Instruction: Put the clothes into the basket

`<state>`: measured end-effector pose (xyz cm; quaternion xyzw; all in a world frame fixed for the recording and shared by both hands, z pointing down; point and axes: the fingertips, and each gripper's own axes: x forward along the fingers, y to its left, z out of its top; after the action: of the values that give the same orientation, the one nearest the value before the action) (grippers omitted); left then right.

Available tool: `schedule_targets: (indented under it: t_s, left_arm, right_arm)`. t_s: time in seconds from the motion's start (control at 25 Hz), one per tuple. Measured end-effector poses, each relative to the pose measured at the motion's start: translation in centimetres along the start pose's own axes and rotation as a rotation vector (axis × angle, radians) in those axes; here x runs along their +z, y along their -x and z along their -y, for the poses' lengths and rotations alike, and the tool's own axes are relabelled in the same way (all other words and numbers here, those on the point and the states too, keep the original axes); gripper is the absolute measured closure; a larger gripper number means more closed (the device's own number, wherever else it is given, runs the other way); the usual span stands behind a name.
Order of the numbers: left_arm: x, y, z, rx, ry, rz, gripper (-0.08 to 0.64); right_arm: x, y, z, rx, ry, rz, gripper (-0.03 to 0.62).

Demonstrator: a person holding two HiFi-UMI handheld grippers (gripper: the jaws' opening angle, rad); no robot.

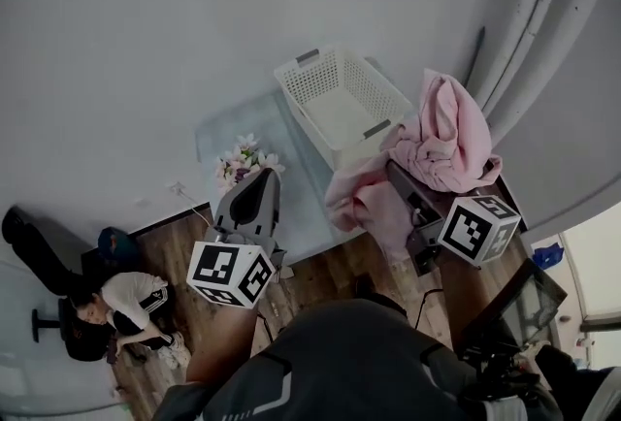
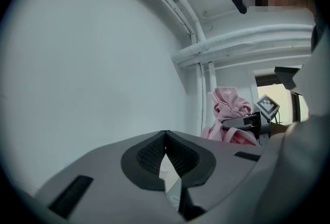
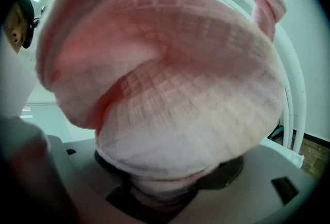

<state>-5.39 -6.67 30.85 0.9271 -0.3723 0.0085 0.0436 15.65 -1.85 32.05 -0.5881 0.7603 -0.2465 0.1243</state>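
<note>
My right tongs, at my 1 o'clock, are clamped tight on a pink cloth. It bunches over the jaws and hangs off both sides, just outside the basket's 4 o'clock corner. My left tongs, at 11 o'clock, are closed tip to tip on nothing, beside some flowers. Farther out at 12 o'clock, the white basket sits on a pale mat.
</note>
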Motion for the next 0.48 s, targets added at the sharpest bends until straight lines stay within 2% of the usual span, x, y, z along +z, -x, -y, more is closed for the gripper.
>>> schedule_targets:
  t_s: [0.2,0.36,0.48]
  left_arm:
    - [-0.1,-3.0,-0.1,0.083,-0.007,-0.025,0.553]
    - [-0.8,-4.6,0.3,0.131,-0.019,-0.058,0.553]
    - [-0.5,-5.6,0.5,0.146,-0.051,-0.069,0.554]
  right_arm:
    - [2.2,-2.0,3.4,0.054,-0.011,-0.036,0.227]
    - [4.3,-3.9,5.3,0.087,0.096,-0.060,0.227]
    - [5.6,-5.5,6.1,0.131,0.132,-0.079,0.227]
